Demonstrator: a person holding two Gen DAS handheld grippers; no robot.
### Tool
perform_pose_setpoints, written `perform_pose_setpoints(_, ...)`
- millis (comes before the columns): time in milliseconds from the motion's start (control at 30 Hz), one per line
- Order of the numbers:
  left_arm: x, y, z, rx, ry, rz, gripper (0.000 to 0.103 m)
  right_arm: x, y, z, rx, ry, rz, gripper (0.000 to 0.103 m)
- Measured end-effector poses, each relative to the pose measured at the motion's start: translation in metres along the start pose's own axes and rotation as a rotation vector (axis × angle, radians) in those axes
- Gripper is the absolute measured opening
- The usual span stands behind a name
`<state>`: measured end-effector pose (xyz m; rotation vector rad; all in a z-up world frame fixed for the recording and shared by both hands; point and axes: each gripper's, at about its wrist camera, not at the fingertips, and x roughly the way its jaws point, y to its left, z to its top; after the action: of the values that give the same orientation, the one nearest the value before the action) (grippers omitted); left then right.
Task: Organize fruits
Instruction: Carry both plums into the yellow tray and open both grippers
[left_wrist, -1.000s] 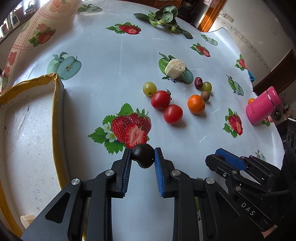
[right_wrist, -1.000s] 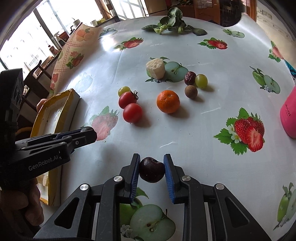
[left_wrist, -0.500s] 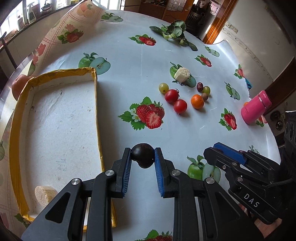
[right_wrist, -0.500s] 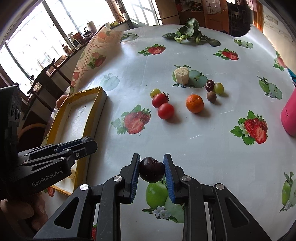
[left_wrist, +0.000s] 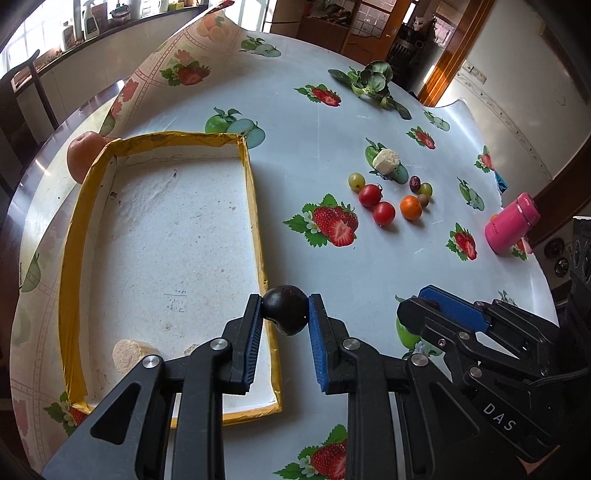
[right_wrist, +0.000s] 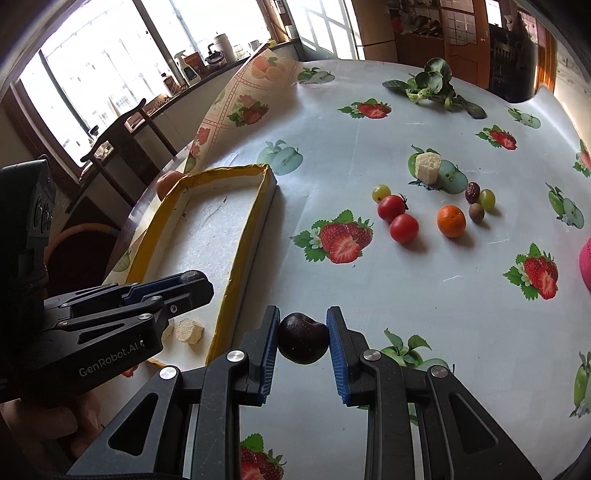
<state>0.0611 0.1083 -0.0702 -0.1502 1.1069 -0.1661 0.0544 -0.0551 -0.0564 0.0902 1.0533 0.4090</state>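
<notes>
Left wrist view: left tool (left_wrist: 285, 314) is closed on a small dark, near-black round fruit (left_wrist: 285, 309), held above the near right rim of the shallow white foam tray with yellow taped edges (left_wrist: 252, 206). Right wrist view: right tool (right_wrist: 303, 338) is clamped on a dark red cherry-like fruit (right_wrist: 303, 338), over the desk just right of the same tray (right_wrist: 236, 275).

Progress, judged: early. Neither carried fruit is in the tray yet. Tray interior holds only pale foam chunks (left_wrist: 129, 354) near its front corner; no fruit visible inside. Left on the desk, well apart from the tray: two red cherry tomatoes (left_wrist: 376, 204), a small orange mandarin (left_wrist: 410, 207), two green grapes (left_wrist: 356, 181), a dark red date-like fruit (left_wrist: 414, 183) and a small brown round fruit (left_wrist: 423, 201). A white foam block (left_wrist: 386, 160) sits just beyond them.

Surface: round desk under a glossy white oilcloth printed with strawberries and apples (left_wrist: 317, 147), one edge curled up. Also present: leafy green vegetable (left_wrist: 373, 83), pink cylindrical bottle (left_wrist: 511, 223). Room: bright windows, cluttered sill, wooden chair, wooden doors.
</notes>
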Motion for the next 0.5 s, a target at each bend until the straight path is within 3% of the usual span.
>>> perform_pose_setpoints(500, -0.011, 0.032, -0.013, -0.061, -0.010, 0.021, 0.022, 0.006, 0.040, 0.001, -0.070, 0.015, 0.040, 0.026)
